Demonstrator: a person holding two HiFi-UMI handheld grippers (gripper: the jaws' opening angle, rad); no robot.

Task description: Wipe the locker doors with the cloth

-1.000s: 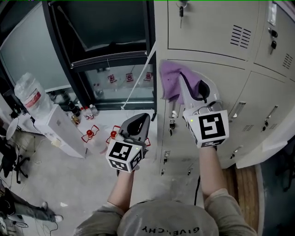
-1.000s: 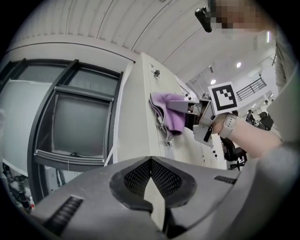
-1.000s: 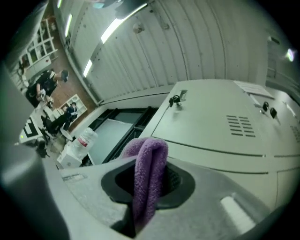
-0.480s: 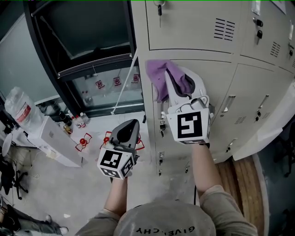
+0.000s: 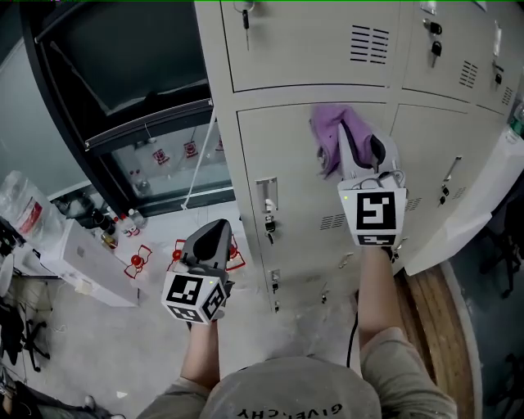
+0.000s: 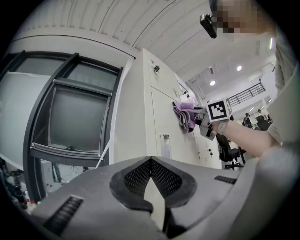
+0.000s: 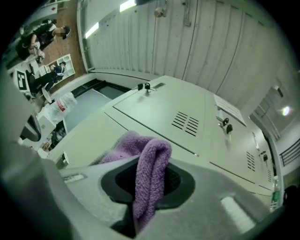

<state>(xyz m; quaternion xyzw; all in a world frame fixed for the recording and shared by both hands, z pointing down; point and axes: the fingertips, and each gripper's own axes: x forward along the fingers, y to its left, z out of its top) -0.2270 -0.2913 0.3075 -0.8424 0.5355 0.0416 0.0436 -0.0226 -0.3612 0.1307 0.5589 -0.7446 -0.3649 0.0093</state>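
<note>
Far left in the head view is floor clutter: a white box (image 5: 70, 255) and small items that look like bottles (image 5: 102, 223), too small to be sure. Above them is a dark window (image 5: 123, 57) in a black frame.

Next, the left gripper (image 5: 214, 231) hangs low over the floor, just left of the lockers and not touching them. Its own view shows the jaws pressed together at the tips with nothing between them, only a thin pale slit lower down. It points along the locker front and is well apart from the cloth.

Then come the beige locker doors (image 5: 295, 164). There is a key (image 5: 244, 11) in the upper door, vents (image 5: 368, 43) on that door, and a latch handle (image 5: 266, 195) at the middle door's left edge.

The purple cloth (image 5: 329, 131) sits on the upper right part of the middle door, against its face just under the top seam. The right gripper (image 5: 360, 139) clamps it. In the right gripper view a thick fold runs down between the two jaws, which are closed onto it. The rest is bunched ahead of the tips and spills to their left, lying on the door. In the head view the bulk of the cloth likewise shows up and to the left of the jaw tips.

Further right are more doors with keys in them. A strip of wooden floor (image 5: 426, 327) shows at bottom right.
</note>
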